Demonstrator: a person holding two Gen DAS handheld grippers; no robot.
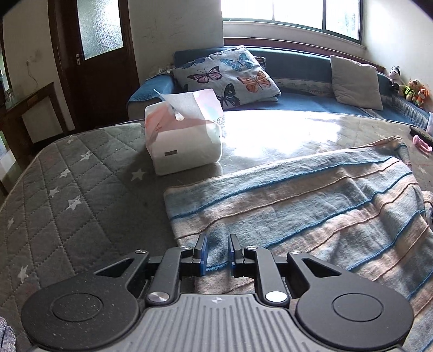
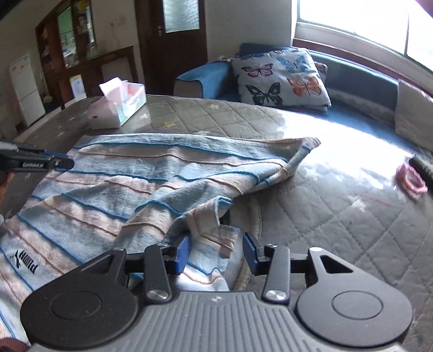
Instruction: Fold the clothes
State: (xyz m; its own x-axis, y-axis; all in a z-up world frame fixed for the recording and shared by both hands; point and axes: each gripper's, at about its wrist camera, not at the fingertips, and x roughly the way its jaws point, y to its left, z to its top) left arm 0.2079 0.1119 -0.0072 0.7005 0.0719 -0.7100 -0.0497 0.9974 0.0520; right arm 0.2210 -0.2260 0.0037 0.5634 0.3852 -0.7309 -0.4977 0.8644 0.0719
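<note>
Left wrist view. We look along the left gripper, whose blue-padded jaws stand slightly apart with nothing pinched between them; the striped garment lies beneath and beyond the fingertips. This garment, banded in pale blue and pink with thin blue lines, is spread over the right half of a grey quilted cover with white stars. Whether that cover lies on a bed or on a counter we cannot tell. A tissue pack stands on the cover just beyond the garment's far left corner, a sheet projecting from its top. Behind it we see a blue sofa carrying a butterfly cushion and a plain grey cushion, with soft toys at its far right end. A dark wooden door stands at the left, a bright window above the sofa.

Right wrist view. We look along the right gripper, its jaws parted; a loose fold of the striped garment lies between the blue pads, and the pads do not press on it. The garment is partly doubled over, its upper layer running to a bunched corner at the right. Lettering is printed near its lower left edge. The left gripper enters at the left edge, over the garment's border. A small pink item lies at the far right.
</note>
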